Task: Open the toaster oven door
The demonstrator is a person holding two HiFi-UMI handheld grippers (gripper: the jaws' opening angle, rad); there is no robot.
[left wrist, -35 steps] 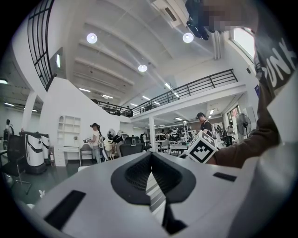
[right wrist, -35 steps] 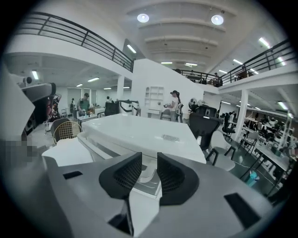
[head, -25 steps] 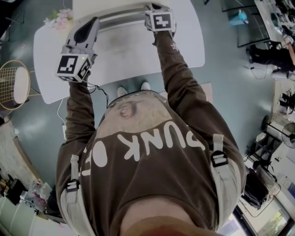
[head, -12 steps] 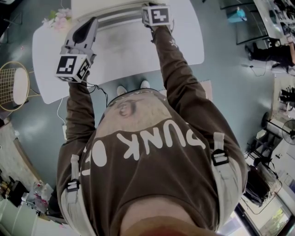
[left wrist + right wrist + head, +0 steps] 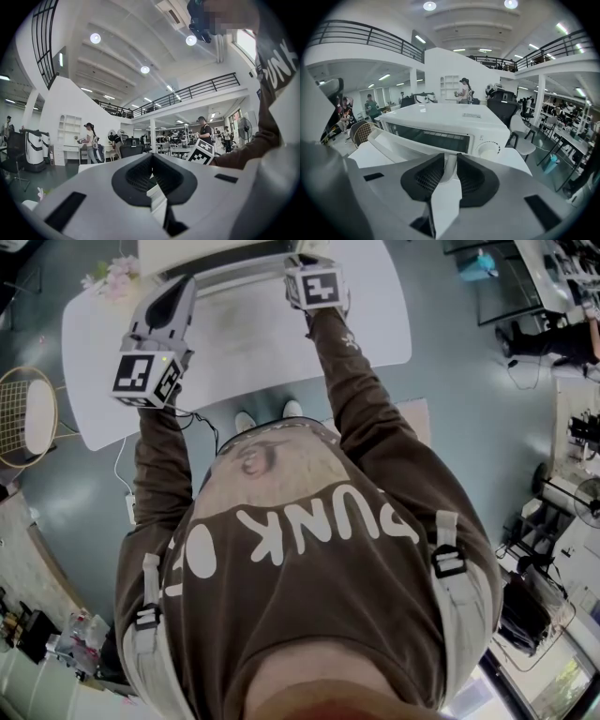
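A white toaster oven (image 5: 440, 117) stands at the far edge of the white table (image 5: 375, 324), and in the head view the toaster oven (image 5: 216, 249) is at the top. Its door leans out at the top, with a dark gap and a rack showing behind the handle bar (image 5: 398, 145). My right gripper (image 5: 448, 165) has just closed onto the handle's right end and then eased slightly. The white bar fills the space between its black pads. In the head view the right gripper (image 5: 305, 263) lies under its marker cube. My left gripper (image 5: 181, 285) hovers over the table left of the oven door, shut and empty.
A control knob (image 5: 489, 149) sits on the oven's right panel. Pink flowers (image 5: 112, 277) lie at the table's far left corner. A round wicker seat (image 5: 28, 413) stands on the floor to the left. A cable (image 5: 202, 423) hangs by the table's near edge.
The right gripper has shifted slightly left and toward me with the handle bar. A dark gap now shows behind the bar. The left gripper has stayed in place.
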